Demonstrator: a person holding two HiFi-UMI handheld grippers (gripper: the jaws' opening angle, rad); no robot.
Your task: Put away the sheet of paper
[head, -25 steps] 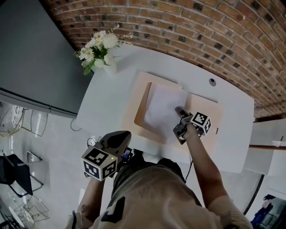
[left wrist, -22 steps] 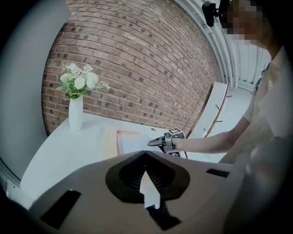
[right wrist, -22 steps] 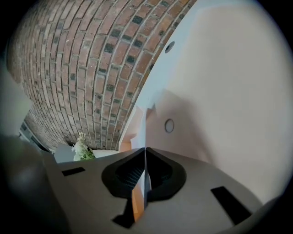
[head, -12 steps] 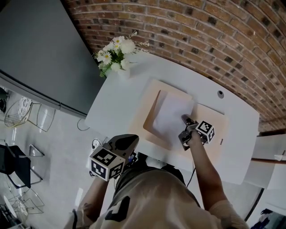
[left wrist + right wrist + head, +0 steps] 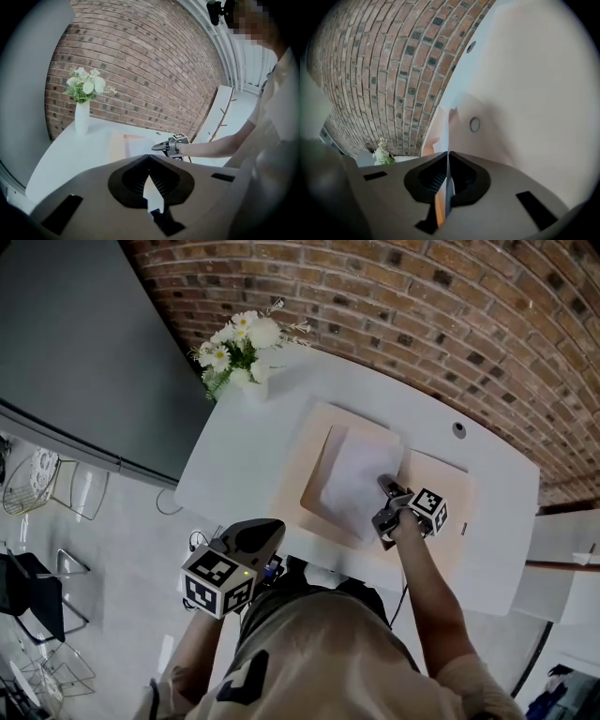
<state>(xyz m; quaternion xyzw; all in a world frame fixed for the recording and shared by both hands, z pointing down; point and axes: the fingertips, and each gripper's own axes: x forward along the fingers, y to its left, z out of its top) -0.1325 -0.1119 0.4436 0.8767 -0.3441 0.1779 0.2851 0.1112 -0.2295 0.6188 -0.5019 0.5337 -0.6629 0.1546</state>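
So far the right tongs [image 5: 384,487] are clamped on one edge of the sheet of paper [image 5: 352,476], which lies over the open beige folder [image 5: 312,444] on the bench [image 5: 239,460], seemingly not yet filed, while the left tongs [image 5: 149,158] hang closed and empty.

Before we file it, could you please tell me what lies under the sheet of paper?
A beige folder lies under the sheet of paper, on the white table. The folder's middle is covered, so it cannot be seen.

Soft, even light; no hard shadows.
Gripper views bend and darken at rims; white table [image 5: 242,460] glares; sheet of paper [image 5: 444,136] blurs near the lens.
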